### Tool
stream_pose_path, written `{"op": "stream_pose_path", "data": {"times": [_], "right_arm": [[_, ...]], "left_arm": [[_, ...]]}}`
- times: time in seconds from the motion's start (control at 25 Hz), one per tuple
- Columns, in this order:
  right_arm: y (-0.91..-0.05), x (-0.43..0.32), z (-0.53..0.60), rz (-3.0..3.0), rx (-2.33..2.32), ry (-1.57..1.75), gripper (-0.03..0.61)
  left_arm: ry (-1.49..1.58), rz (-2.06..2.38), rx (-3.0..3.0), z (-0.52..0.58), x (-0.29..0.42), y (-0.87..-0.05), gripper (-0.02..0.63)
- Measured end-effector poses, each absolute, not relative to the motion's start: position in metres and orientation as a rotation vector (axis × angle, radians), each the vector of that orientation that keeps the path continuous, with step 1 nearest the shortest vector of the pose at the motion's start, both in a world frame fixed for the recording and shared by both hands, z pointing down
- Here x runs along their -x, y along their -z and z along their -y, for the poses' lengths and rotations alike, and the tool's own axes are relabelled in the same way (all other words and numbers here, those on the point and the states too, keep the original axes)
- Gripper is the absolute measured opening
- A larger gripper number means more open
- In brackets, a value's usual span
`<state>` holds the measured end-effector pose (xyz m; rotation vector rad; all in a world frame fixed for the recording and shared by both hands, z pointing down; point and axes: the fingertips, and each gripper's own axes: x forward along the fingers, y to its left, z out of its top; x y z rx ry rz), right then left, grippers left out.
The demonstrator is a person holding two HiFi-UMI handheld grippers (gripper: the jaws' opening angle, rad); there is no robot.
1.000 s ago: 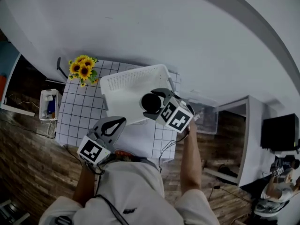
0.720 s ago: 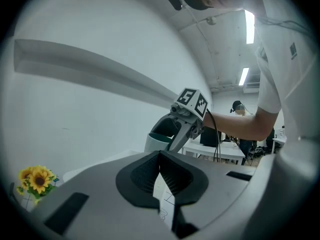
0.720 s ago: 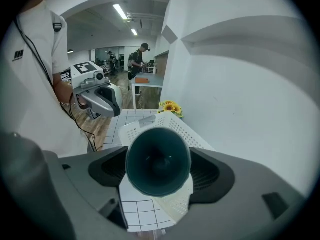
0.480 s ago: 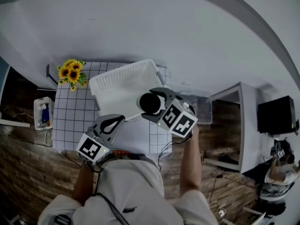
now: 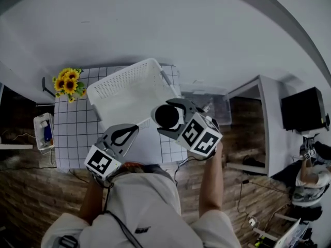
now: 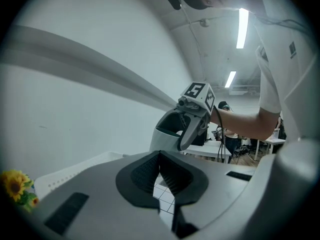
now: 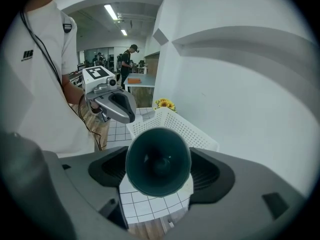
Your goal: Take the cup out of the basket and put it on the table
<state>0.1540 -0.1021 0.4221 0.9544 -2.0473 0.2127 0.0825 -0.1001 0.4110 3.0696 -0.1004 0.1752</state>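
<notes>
no readable text; shirt logo [image 7: 27, 55] too small.

Yellow sunflowers [image 5: 66, 83] are sitting close to the big white wall [image 5: 155, 25]. A little white bin [image 5: 43, 132] is standing on the brown wooden floor [image 5: 31, 200], holding something blue. A clear box [image 5: 217, 102] is resting by the wall too. A black screen [image 5: 303, 109] is standing far off to the right. Long lights [image 6: 243, 28] are shining on the ceiling.
</notes>
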Motion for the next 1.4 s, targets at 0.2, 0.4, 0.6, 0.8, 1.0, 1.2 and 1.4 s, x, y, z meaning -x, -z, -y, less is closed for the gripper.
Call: {"op": "stream_pose_path", "data": {"times": [0.2,0.4,0.6,0.8,1.0,1.2,1.4], "right_arm": [[-0.429,-0.167,0.086,2.043,-0.997,-0.250,0.379],[-0.443,-0.175,0.069,2.031,-1.029,-0.283,0.379],[-0.460,-0.183,0.058,2.019,-1.055,-0.327,0.379],[-0.473,-0.187,0.049,2.024,-1.080,-0.360,0.379],[-0.489,-0.190,0.043,2.013,-1.101,-0.396,0.379],[-0.513,-0.191,0.038,2.013,-1.127,-0.436,0.379],[-0.541,-0.189,0.034,2.009,-1.157,-0.483,0.379]], "left_arm": [[-0.191,0.039,-3.075,0.092,-0.097,-0.413,0.009],[-0.194,-0.015,-3.077,0.085,-0.109,-0.417,0.009],[-0.193,-0.050,-3.063,0.078,-0.121,-0.421,0.009],[-0.203,-0.088,-3.058,0.072,-0.131,-0.427,0.009],[-0.228,-0.115,-3.058,0.068,-0.138,-0.433,0.009],[-0.247,-0.151,-3.056,0.063,-0.143,-0.440,0.009],[-0.265,-0.175,-3.045,0.060,-0.146,-0.446,0.009]]}}
